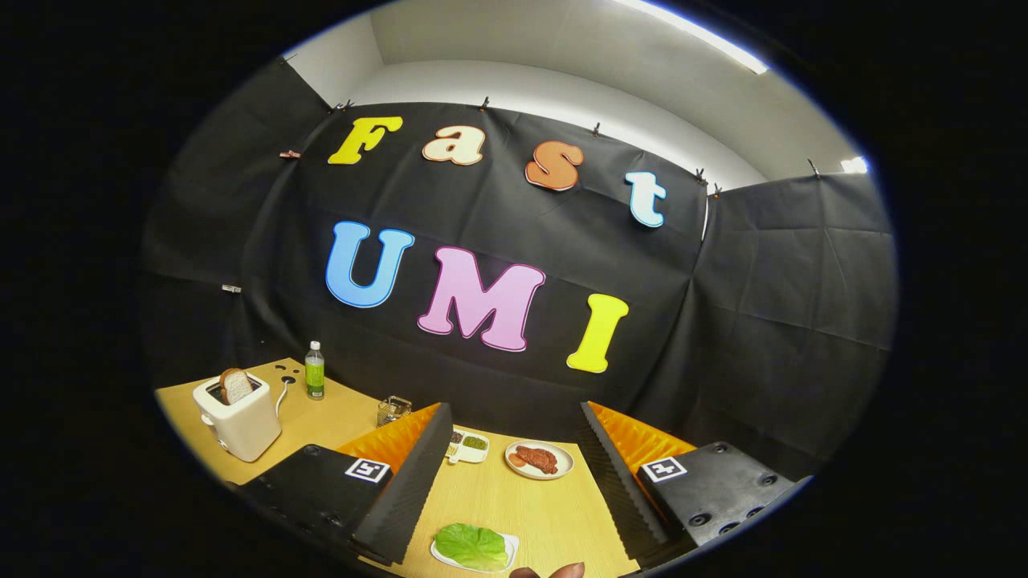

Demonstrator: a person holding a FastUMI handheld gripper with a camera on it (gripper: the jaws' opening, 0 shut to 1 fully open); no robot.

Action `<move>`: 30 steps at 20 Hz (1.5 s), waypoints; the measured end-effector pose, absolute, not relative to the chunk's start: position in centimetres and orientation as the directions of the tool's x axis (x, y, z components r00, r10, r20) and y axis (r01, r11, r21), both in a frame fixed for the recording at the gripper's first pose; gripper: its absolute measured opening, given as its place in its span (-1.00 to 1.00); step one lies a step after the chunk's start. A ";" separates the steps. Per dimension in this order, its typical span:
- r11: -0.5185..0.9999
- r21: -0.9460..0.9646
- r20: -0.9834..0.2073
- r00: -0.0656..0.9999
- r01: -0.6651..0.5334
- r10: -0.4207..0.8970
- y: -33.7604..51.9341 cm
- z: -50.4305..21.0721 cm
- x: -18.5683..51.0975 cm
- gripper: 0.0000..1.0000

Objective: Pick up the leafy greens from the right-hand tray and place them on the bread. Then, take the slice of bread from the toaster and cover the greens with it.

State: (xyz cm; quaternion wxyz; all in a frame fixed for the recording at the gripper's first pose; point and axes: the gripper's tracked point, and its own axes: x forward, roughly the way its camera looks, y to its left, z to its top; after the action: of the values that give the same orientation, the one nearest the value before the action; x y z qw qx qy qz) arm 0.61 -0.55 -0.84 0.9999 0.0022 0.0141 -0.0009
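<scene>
With tongs [507, 482] spread, greens [472, 546] lie between, untouched.

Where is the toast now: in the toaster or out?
In: the bread slice stands upright in the toaster slot. The gripper is open, far off.

On the light wooden table [337, 417] stand one white toaster [239, 419] holding one slice of bread [235, 385], one clear bottle with a green label [314, 372], and one small clear glass [393, 409]. There are three white dishes: one divided tray of condiments [467, 446], one round plate of reddish meat [540, 459], one tray bearing one green lettuce leaf [472, 546].
</scene>
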 end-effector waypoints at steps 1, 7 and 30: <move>1.000 0.004 -0.028 1.000 0.001 -0.001 -0.6 -0.9 0.6 0.95; 1.000 0.003 -0.027 1.000 -0.003 0.003 -0.7 -0.9 0.9 0.95; 0.918 0.145 -0.738 0.577 -0.370 0.349 5.7 -37.5 0.4 0.72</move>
State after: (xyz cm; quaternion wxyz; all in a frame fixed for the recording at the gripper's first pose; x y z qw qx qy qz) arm 0.36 5.71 -37.50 0.8880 -0.0124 0.4127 0.2024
